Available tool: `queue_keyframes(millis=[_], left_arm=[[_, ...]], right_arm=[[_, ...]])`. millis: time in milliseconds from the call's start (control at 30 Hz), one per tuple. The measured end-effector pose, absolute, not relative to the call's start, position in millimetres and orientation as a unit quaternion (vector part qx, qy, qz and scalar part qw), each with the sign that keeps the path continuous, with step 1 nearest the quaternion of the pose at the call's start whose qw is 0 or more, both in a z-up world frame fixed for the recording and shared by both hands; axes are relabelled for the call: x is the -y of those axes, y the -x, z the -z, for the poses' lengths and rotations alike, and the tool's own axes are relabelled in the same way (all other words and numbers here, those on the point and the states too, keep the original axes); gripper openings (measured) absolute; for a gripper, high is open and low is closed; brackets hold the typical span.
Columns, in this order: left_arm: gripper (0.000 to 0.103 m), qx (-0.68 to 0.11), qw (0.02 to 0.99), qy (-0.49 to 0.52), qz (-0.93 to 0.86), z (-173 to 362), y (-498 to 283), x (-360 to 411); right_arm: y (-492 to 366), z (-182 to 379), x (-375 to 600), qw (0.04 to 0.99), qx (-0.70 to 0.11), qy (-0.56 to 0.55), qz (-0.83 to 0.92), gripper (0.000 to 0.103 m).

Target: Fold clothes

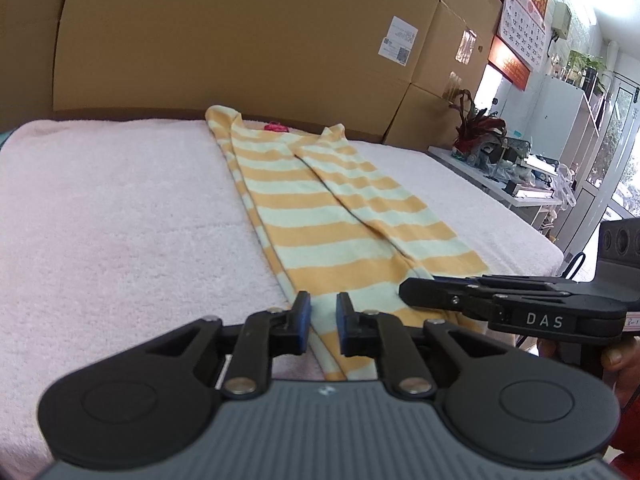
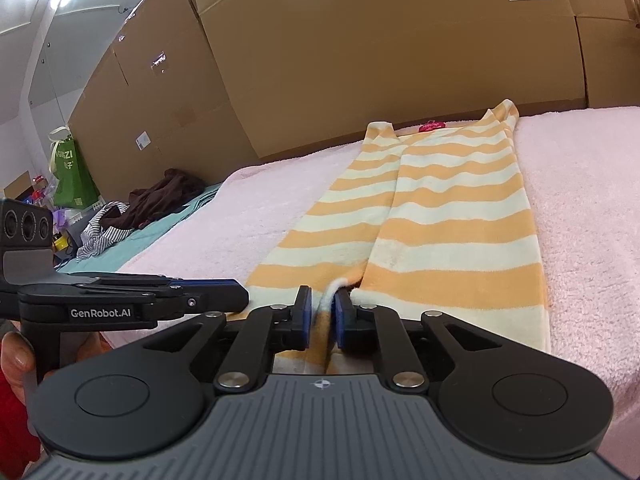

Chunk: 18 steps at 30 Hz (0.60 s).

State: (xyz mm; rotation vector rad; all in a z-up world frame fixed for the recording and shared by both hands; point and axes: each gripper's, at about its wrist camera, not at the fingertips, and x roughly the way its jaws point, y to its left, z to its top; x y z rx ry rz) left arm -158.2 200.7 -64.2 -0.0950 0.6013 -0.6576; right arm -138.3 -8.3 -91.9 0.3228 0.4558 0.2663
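Lengthwise on a pink towel (image 1: 120,208) a striped garment (image 1: 320,216) is laid, folded narrow, its straps at the far end beside a small pink object (image 1: 276,127). Near its near hem both grippers are held low. The left gripper (image 1: 323,312) is seen with its fingers (image 1: 303,312) slightly parted over the hem, the cloth lying beneath them and not pinched, so they are released. The right gripper (image 2: 322,312) is clenched on a raised ridge of the garment's near edge, white fabric being squeezed between its blue pads. From the right view, dark and striped clothes (image 2: 132,208) are seen heaped far left. Cardboard boxes (image 1: 240,40) are stacked behind the towel, and a calendar (image 1: 524,20) is hung at far right.
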Motion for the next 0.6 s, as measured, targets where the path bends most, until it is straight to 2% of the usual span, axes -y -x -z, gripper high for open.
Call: queue_keyframes(millis=[100,333,467,600], left_arm=[[0.021,-0.302,0.896,0.066,0.317,66,153,-208],[0.020,-0.300,0.893,0.062,0.329,65,155,-201],[0.007,-0.298,0.898,0.051,0.320,64,154,-199],[0.000,-0.290,0.903,0.043,0.315,62,155,-199]], right_arm=[[139,93,9,0.952,-0.221,-0.164,-0.134,0.012],[140,96,9,0.954,-0.212,-0.162,-0.139,0.013],[141,96,10,0.954,-0.209,-0.166,-0.139,0.012],[142,97,12,0.954,-0.206,-0.171,-0.138,0.006]])
